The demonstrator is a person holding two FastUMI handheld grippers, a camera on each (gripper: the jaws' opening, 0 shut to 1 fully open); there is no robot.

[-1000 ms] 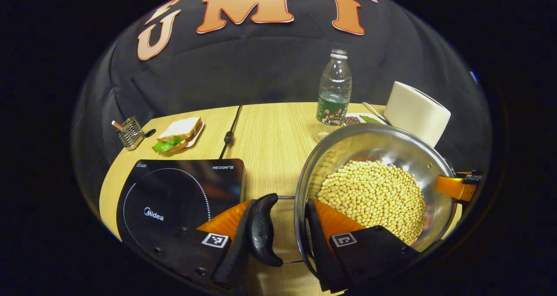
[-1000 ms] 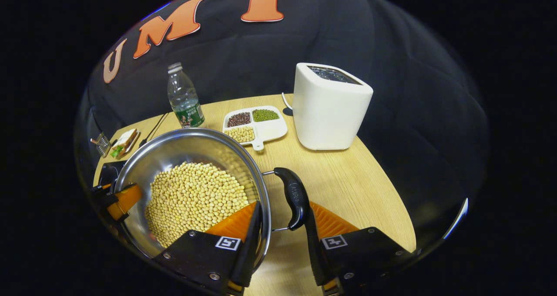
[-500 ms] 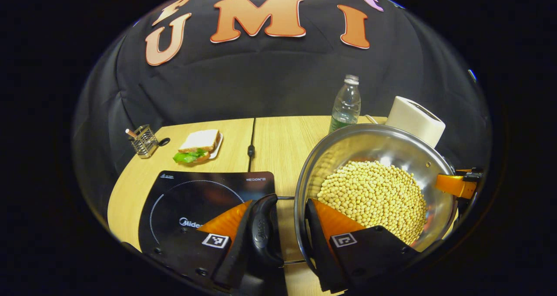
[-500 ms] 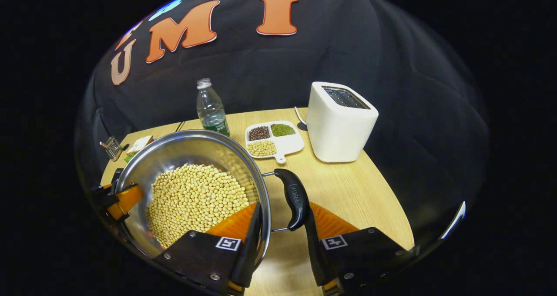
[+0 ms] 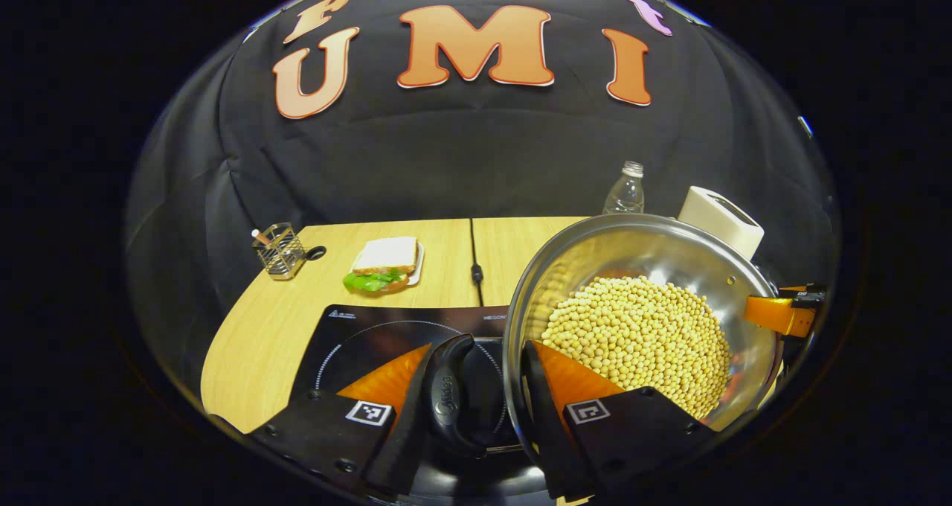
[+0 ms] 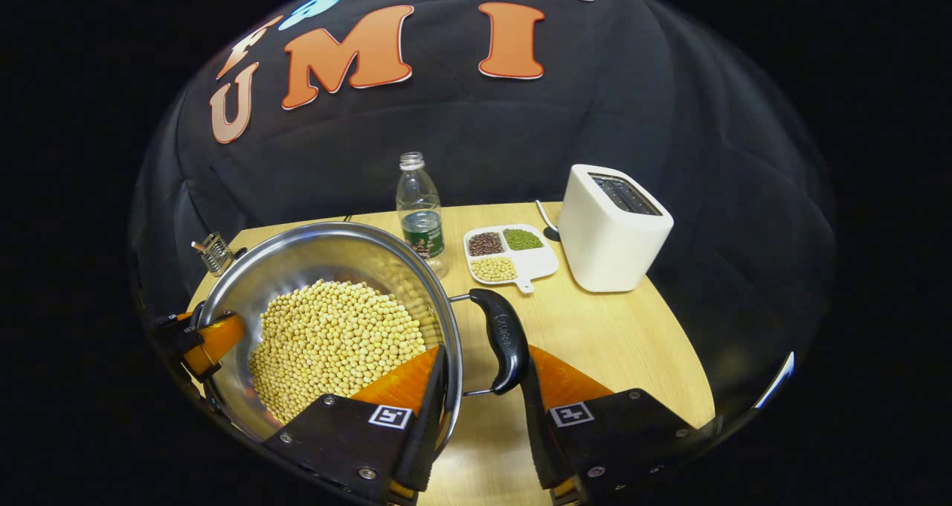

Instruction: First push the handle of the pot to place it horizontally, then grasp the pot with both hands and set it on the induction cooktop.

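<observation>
The round stainless steel pot [image 5: 647,305] full of pale yellow soybeans [image 5: 639,335] is up off the wooden tabletop [image 5: 297,312], carried between both grippers. The left gripper [image 5: 487,394] has its jaws clamped over the pot wall and black side handle [image 5: 446,398], and the right gripper [image 6: 480,387] does the same on the opposite handle [image 6: 502,338]. The handle-to-handle axis runs level between them. The black glass induction cooktop [image 5: 394,335] sits just below the pot's left edge, so I'd guess a little more leftward travel, then lower.
</observation>
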